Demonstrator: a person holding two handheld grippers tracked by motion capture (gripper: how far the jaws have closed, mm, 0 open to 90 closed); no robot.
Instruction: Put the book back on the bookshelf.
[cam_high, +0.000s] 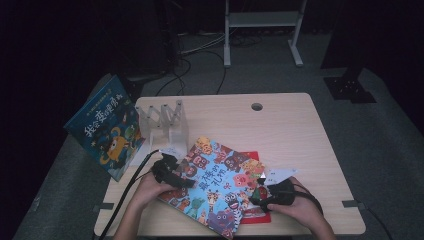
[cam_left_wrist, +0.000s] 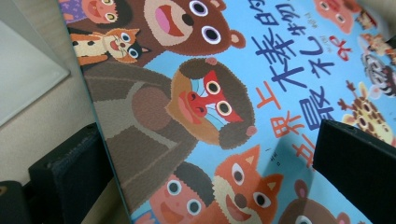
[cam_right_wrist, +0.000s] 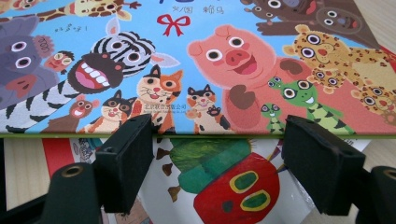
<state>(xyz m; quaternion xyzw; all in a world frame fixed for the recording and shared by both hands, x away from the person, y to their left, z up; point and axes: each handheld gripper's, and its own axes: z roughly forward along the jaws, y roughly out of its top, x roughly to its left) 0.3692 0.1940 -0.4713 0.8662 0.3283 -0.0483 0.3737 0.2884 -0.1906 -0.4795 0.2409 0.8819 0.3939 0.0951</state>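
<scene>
The animal picture book (cam_high: 215, 187) lies on the caterpillar book (cam_right_wrist: 224, 182). The left gripper (cam_high: 172, 175) gapes wide astride the animal book's left edge, gripping nothing; the right gripper (cam_high: 265, 196) stands part-open at its right edge, pads clear.

On the bench (cam_high: 290, 125), a blue animal picture book (cam_high: 217, 182) is lying over a red book (cam_high: 252, 159). The left gripper (cam_high: 172, 172) is sitting at its left edge, the right gripper (cam_high: 272, 194) at its lower right corner; another blue book (cam_high: 107, 127) is leaning beside a clear rack (cam_high: 162, 120)

Most of the caterpillar book (cam_high: 255, 197) hidden under the animal book (cam_high: 215, 187) (only its red edge visible)
</scene>
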